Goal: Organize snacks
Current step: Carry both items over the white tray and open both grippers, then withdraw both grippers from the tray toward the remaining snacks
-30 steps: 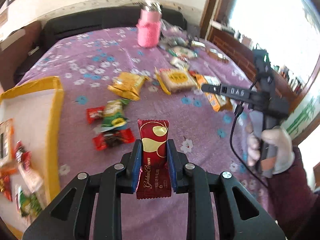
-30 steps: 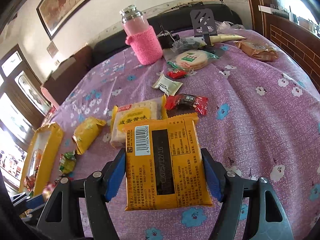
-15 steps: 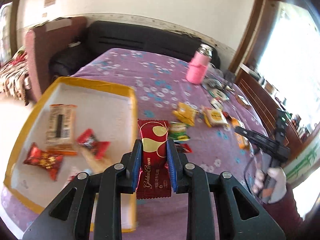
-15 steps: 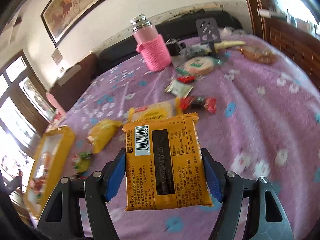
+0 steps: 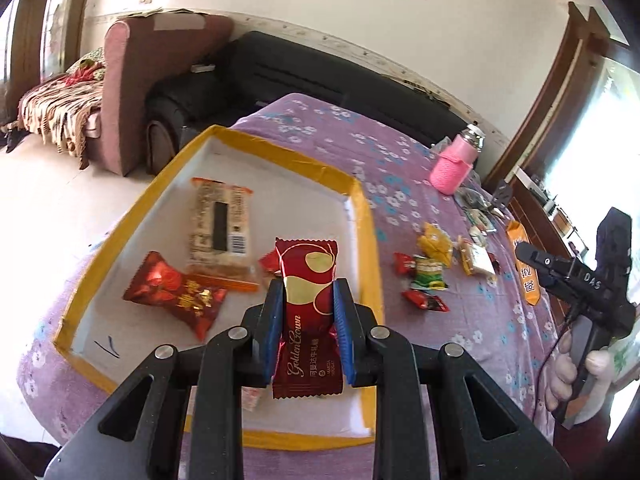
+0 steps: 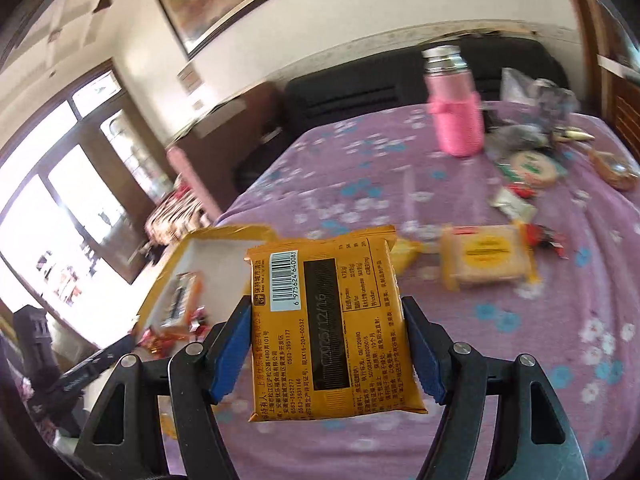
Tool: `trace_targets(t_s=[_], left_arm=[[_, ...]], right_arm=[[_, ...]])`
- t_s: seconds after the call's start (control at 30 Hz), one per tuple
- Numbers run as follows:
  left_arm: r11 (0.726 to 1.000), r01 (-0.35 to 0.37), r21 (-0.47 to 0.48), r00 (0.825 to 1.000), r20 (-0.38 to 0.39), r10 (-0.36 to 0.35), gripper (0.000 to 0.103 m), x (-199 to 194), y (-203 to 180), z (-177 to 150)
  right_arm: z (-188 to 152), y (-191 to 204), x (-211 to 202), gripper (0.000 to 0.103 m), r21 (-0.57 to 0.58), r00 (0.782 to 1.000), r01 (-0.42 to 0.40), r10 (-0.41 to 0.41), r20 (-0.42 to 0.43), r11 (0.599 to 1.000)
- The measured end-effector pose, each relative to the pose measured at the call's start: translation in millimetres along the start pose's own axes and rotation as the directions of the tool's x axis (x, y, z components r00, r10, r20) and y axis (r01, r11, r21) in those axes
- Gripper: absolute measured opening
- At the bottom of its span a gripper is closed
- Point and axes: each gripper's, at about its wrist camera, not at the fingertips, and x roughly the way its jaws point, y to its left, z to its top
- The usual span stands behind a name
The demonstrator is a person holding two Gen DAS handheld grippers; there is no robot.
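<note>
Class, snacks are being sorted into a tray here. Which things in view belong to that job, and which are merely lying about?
Part of the job:
- left gripper shut on the red wafer bar
- right gripper shut on the orange packet
- yellow-rimmed tray
- loose snacks on the cloth

Lying about:
- pink bottle
- black sofa

Snacks (image 5: 430, 272) right of tray (image 5: 362, 216), on table (image 5: 472, 320)

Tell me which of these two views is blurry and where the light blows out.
Right wrist view: the tablecloth and loose snacks smear with motion, while the held orange packet stays sharp; the windows at left wash out. Left wrist view: crisp, with glare only from the window at the right edge.
</note>
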Motion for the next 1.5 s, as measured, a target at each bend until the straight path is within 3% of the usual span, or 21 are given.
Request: trace_targets(t_s=[0.2, 0.47, 0.67, 0.83, 1.03, 1.1, 1.17, 1.33, 1.5], left_arm=[[0.995, -0.096, 0.033, 0.995, -0.004, 0.096, 0.022, 13, 18, 8], [0.993, -0.117, -0.016, 0.992, -0.051, 0.116, 0.022, 31, 55, 10], [0.993, -0.113, -0.019, 0.991, -0.067, 0.112, 0.022, 41, 64, 12], [0.995, -0.096, -0.01, 0.993, -0.068, 0.096, 0.025, 41, 61, 13], [0.996, -0.092, -0.017, 0.994, -0.056, 0.091, 0.043, 32, 53, 14], [0.993, -0.119, -0.023, 0.992, -0.04, 0.118, 0.06, 27, 48, 14], [0.99, -0.141, -0.025, 0.99, -0.022, 0.141, 0.067, 19, 42, 13], [0.993, -0.12, -0.012, 0.993, 0.0, 0.12, 0.067, 6, 23, 7], [0.979, -0.193, 0.057, 0.981, 0.022, 0.192, 0.067, 2, -5, 2]], right_arm=[[7, 70, 52, 0.072, -0.071, 0.992, -0.084, 0.077, -0.103, 0.994], [2, 148, 146, 0.072, -0.166, 0.97, -0.091, 0.05, -0.237, 0.982], [-4, 170, 196, 0.072, -0.224, 0.957, -0.05, -0.017, -0.29, 0.973], [-10, 166, 220, 0.072, -0.222, 0.946, -0.011, -0.062, -0.317, 0.975], [-7, 161, 208, 0.072, -0.184, 0.956, -0.032, -0.024, -0.292, 0.982], [-6, 157, 199, 0.072, -0.167, 0.96, -0.045, -0.004, -0.282, 0.985], [-5, 154, 189, 0.072, -0.154, 0.962, -0.058, 0.014, -0.271, 0.986], [-9, 145, 157, 0.072, -0.138, 0.97, -0.09, 0.056, -0.237, 0.986], [-21, 124, 122, 0.072, -0.138, 0.975, -0.095, 0.065, -0.21, 0.986]])
